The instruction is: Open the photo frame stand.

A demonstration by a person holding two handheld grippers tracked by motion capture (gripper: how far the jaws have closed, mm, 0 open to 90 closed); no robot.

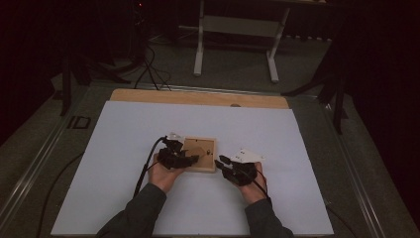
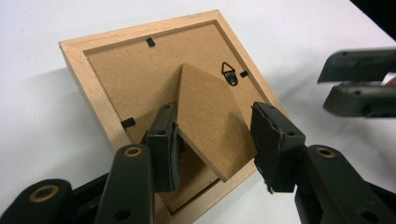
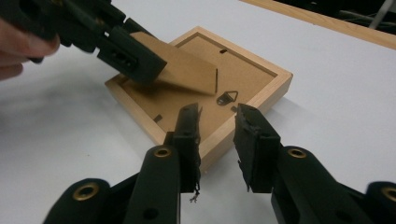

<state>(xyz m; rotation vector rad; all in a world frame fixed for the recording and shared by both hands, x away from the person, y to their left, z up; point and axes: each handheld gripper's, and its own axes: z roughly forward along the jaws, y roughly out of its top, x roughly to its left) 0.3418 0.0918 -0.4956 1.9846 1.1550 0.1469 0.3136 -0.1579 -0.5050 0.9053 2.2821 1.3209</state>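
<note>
Frame [image 1: 199,154], wooden and face down, lies at the middle of the white sheet [image 1: 124,148] just ahead of my hands. My left gripper [image 2: 217,135] has its jaws spread about the raised cardboard stand [image 2: 210,116]; whether they pinch it, I cannot tell. My right gripper [image 3: 217,140] gapes part-open beside the frame's right edge, holding nothing.

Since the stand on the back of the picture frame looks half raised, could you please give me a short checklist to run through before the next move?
1. Picture frame lies face down, flat on the white sheet: ok.
2. Stand flap lifted off the backing: ok.
3. Left gripper jaws straddle the flap; firm grip: cannot tell.
4. Right gripper open, nothing between its jaws: ok.
5. Right gripper off the frame's near edge: cannot tell.
6. Hanging hook unobstructed: ok.
</note>
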